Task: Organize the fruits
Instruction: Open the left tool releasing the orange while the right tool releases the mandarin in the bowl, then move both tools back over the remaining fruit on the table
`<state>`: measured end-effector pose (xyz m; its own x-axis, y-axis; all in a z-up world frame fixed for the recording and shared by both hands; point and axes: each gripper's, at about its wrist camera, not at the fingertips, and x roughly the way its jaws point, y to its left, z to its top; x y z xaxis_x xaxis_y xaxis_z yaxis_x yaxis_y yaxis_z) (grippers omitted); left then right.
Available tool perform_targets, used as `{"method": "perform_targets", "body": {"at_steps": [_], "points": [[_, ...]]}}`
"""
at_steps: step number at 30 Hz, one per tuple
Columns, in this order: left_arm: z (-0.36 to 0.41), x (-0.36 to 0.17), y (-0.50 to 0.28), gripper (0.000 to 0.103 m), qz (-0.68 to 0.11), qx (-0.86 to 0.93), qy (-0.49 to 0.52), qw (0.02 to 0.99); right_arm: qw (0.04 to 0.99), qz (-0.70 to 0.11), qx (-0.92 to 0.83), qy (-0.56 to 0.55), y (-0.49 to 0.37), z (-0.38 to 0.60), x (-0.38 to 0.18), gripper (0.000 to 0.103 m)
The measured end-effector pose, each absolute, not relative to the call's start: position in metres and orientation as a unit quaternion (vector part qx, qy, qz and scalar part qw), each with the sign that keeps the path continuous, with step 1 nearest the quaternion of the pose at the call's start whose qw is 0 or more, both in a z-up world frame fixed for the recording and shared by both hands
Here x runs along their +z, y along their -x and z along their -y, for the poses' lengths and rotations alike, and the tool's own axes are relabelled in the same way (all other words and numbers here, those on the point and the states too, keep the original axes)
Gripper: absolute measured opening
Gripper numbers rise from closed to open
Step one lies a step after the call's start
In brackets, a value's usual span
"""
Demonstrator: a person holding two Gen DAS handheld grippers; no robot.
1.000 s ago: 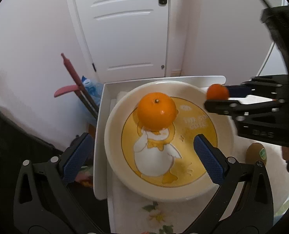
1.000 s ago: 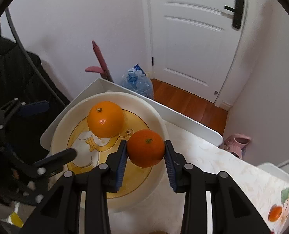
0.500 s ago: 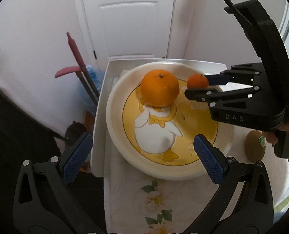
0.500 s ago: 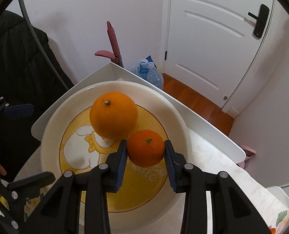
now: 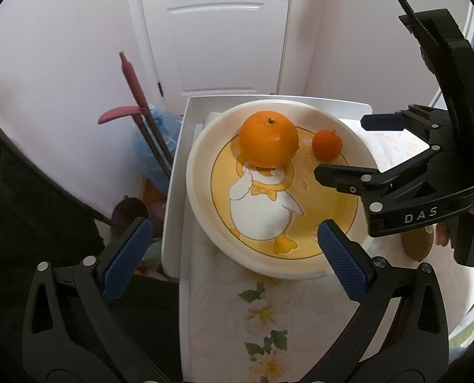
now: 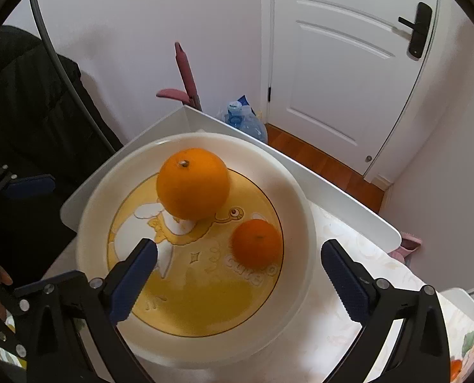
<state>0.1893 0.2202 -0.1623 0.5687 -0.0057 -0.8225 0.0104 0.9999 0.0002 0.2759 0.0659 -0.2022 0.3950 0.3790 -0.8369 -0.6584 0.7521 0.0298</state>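
Observation:
A cream plate [image 5: 202, 146] [image 6: 301, 214] with a yellow duck picture holds a large orange [image 5: 268, 143] [image 6: 193, 183] and a small mandarin [image 5: 326, 145] [image 6: 256, 242], apart from each other. My right gripper [image 6: 239, 271] is open just above and behind the mandarin; it also shows in the left wrist view [image 5: 352, 146], its fingers either side of the mandarin without touching. My left gripper [image 5: 233, 258] is open and empty at the plate's near rim. A brown kiwi [image 5: 416, 245] lies right of the plate, partly hidden by the right gripper.
The plate sits on a white table with raised edges [image 5: 176, 198] and a floral cloth [image 5: 265, 316]. Beyond the table edge are a pink-handled tool [image 6: 186, 73], a water bottle [image 6: 246, 121], a white door [image 6: 348, 63] and a dark garment [image 6: 29, 127].
My right gripper lowered the mandarin onto the plate, opened and let it go. The mandarin now rests beside the large orange. My left gripper stayed open.

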Motion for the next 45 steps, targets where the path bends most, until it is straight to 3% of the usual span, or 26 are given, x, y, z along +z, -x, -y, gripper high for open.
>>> {"method": "perform_targets", "body": {"at_steps": [20,30,45], "points": [[-0.201,-0.099,-0.161,0.103,-0.407,-0.019,-0.01,0.913,0.861,-0.431,0.258,0.083,-0.215,-0.017,-0.117,0.102],[-0.14,-0.08,-0.125,0.103,-0.395,-0.031,-0.006,0.918,0.881,-0.424,0.202,0.055,-0.164,0.075,-0.092,0.102],[-0.029,-0.093,-0.082,0.103,-0.393,-0.052,-0.019,0.918,0.89,-0.43,0.14,0.057,-0.099,0.22,-0.1,0.102]]}}
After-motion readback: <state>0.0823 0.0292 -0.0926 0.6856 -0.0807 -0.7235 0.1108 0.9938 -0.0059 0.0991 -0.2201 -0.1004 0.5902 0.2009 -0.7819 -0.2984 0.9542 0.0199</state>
